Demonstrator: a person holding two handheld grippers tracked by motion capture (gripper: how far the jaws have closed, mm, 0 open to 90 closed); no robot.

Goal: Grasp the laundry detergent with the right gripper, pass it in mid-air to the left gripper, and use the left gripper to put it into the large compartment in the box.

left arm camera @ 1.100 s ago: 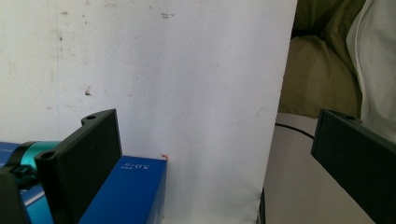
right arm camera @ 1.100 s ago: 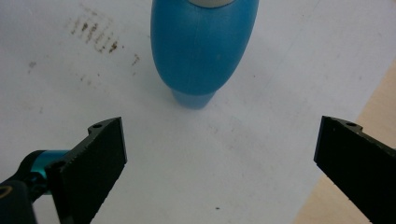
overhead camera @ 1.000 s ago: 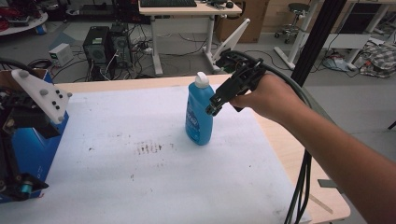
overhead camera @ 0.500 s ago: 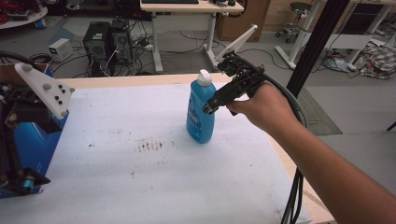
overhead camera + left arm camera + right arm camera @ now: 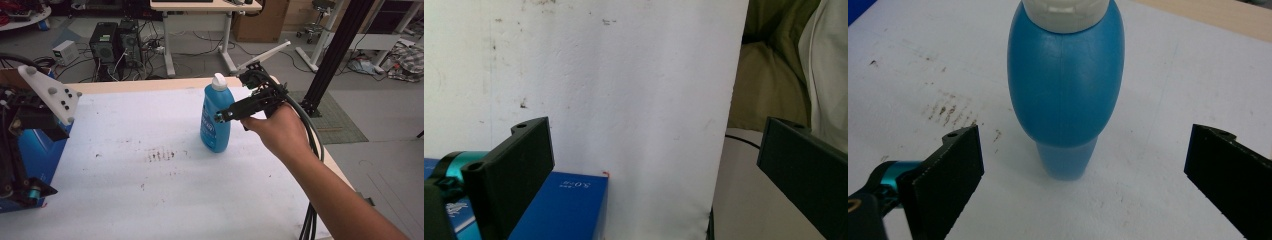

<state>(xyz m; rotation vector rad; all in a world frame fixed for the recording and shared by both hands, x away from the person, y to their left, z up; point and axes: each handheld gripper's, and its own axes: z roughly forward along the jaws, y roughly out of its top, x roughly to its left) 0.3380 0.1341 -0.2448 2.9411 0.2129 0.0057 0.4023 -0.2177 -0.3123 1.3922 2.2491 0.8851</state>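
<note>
— High view first: what stands on the table?

— A blue bottle with a white cap, upright on the white sheet that covers the tabletop, toward the far right part of it. Some dark smudges mark the sheet to its left, near the bottle but apart from it.

— And the right gripper?

— It comes in from the right, held in the person's right hand, with its cable trailing down past the forearm. From above, its tip overlaps the bottle's upper body; whether it touches, I cannot tell there. The right gripper view settles the rest: both black jaws stand wide apart, one at each lower corner, and the bottle sits between them and beyond — nothing is clasped. The camera looks down on the bottle's shoulder and white cap.

— The left one?

— The left gripper hangs at the left edge of the table, its grey three-cornered plate on top, over a blue box. In the left gripper view its jaws also gape wide, holding nothing. The blue box with small white print lies below the left jaw, on the white sheet; the sheet's edge runs down the right side, with olive cloth past it.

— So both are open-handed?

— Yes, each with its jaws spread and empty.
</note>
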